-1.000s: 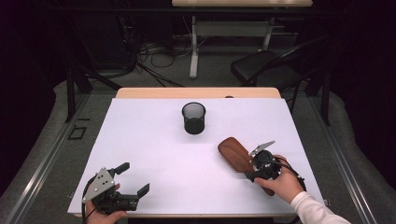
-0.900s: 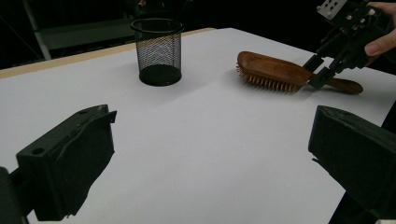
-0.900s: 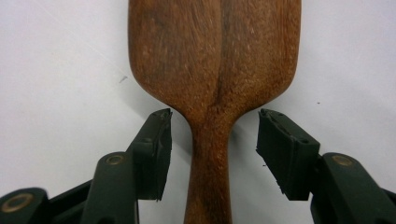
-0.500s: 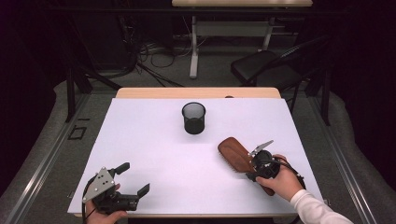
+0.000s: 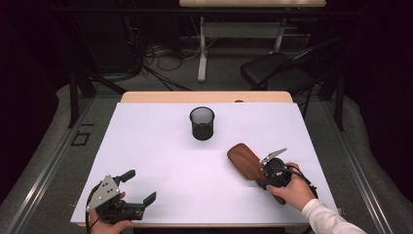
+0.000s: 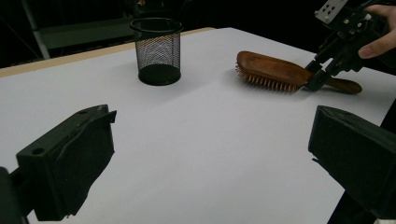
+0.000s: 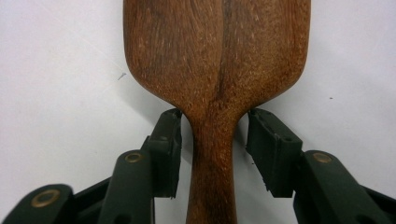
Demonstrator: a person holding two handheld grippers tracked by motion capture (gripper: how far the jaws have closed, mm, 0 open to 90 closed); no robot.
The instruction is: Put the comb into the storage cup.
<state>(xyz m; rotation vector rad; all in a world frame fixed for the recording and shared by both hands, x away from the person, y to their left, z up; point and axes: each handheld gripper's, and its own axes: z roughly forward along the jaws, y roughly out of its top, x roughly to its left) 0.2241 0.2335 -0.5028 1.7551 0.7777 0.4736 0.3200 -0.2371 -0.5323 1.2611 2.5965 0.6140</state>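
On the white surface (image 5: 160, 146), a wooden brush (image 5: 243, 162) lies bristles-down to the right of the mesh cup (image 5: 201, 123), and the step in hand is grasping it. The right gripper (image 7: 214, 140) straddles the neck, jaws just closing but not yet pressing; next they must clamp, then lift. The left gripper (image 5: 141, 187) waits, jaws released.

Dark brown wooden paddle hairbrush (image 5: 243, 162), broad rounded-rectangle head tapering to a narrow handle. Lies flat on white tabletop (image 5: 160, 146), bristles down, smooth grained back up (image 7: 217, 56). Right-front part of table, set diagonally: head toward centre, handle toward near right edge. Bristle row visible under head (image 6: 268, 79).
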